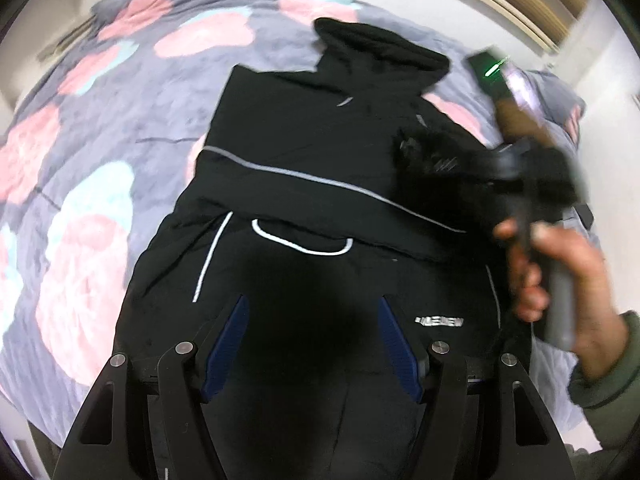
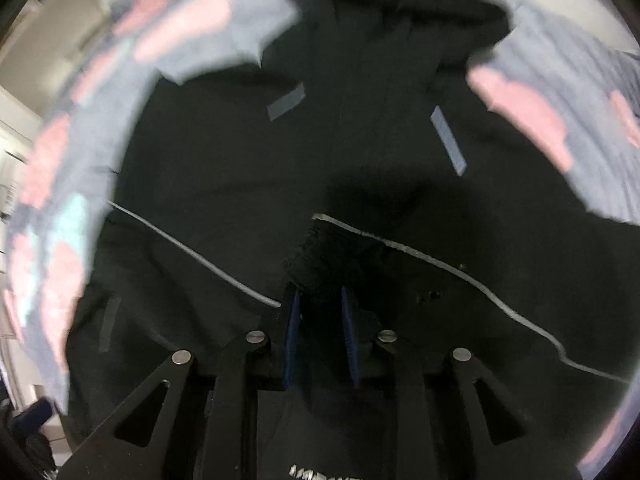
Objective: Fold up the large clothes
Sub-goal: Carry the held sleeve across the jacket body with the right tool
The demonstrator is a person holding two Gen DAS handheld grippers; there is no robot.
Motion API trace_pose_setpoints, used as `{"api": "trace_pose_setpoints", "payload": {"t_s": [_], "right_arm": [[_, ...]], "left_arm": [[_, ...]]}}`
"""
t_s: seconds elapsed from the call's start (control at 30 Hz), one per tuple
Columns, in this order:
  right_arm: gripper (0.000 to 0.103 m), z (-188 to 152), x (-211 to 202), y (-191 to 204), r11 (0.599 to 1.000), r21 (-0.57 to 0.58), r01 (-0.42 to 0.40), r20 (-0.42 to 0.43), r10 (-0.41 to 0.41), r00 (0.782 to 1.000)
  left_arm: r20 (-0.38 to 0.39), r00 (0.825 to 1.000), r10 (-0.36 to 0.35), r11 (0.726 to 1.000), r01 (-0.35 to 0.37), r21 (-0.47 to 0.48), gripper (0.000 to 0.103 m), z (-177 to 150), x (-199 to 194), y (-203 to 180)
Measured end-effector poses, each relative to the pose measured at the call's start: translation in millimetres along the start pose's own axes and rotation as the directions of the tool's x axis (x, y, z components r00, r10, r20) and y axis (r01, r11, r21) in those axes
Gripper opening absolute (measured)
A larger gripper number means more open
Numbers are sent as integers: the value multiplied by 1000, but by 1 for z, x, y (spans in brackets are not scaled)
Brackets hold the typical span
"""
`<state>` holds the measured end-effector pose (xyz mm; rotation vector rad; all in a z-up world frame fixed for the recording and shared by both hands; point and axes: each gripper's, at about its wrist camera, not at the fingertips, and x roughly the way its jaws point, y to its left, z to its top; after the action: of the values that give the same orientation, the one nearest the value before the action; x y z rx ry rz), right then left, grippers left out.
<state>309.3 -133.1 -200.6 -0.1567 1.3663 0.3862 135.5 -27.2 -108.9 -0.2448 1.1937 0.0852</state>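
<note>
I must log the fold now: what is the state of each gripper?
Left gripper: open, holding nothing, above the black jacket.
Right gripper: nearly closed, with a fold of the jacket's fabric between its pads.

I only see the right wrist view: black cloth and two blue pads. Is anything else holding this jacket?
Observer: No. The left gripper hangs open above the jacket, with nothing between its pads.
Operator: Who carries the right gripper?
Observer: A hand in a green sleeve grips the handle of the right gripper.
Operator: Any marking I'm missing?
Observer: A curved white-piped pocket outline lies on the jacket's front, just ahead of the left gripper.
</note>
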Motion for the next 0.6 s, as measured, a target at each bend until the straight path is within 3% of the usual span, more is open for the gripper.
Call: {"api": "trace_pose_setpoints", "payload": {"t_s": [0.13, 0.23, 0.33, 0.4, 0.43, 0.5, 0.53, 0.6], "right_arm": [[43, -1, 27, 4, 1000, -26, 11, -34, -12, 999], [54, 0, 19, 1, 997, -36, -62, -51, 60, 997], [57, -7, -19, -14, 980, -22, -195, -16, 195, 981], [72, -19, -57, -34, 969, -11, -246, 60, 247, 967], [74, -24, -69, -43, 969, -4, -248, 98, 248, 964], [74, -37, -90, -66, 980, 28, -197, 178, 189, 966], [74, -45, -94, -82, 990, 59, -125, 201, 111, 973], [74, -55, -85, -107, 993, 111, -29, 183, 8, 983]], "left_arm": [[-27, 1000, 10, 1000, -10, -19, 68, 0, 13, 12], [-48, 999, 3, 1000, -4, -24, 68, 4, 23, 15], [-51, 999, -18, 1000, 17, -17, 68, 15, 32, 10], [-38, 999, -36, 999, 36, -1, 68, 26, 37, 2], [-32, 998, -50, 999, 50, 6, 68, 32, 39, -2], [-27, 996, -90, 996, 91, 20, 68, 47, 49, -11], [-28, 992, -121, 992, 122, 28, 68, 57, 57, -18], [-35, 986, -161, 986, 162, 33, 68, 69, 69, -27]]}}
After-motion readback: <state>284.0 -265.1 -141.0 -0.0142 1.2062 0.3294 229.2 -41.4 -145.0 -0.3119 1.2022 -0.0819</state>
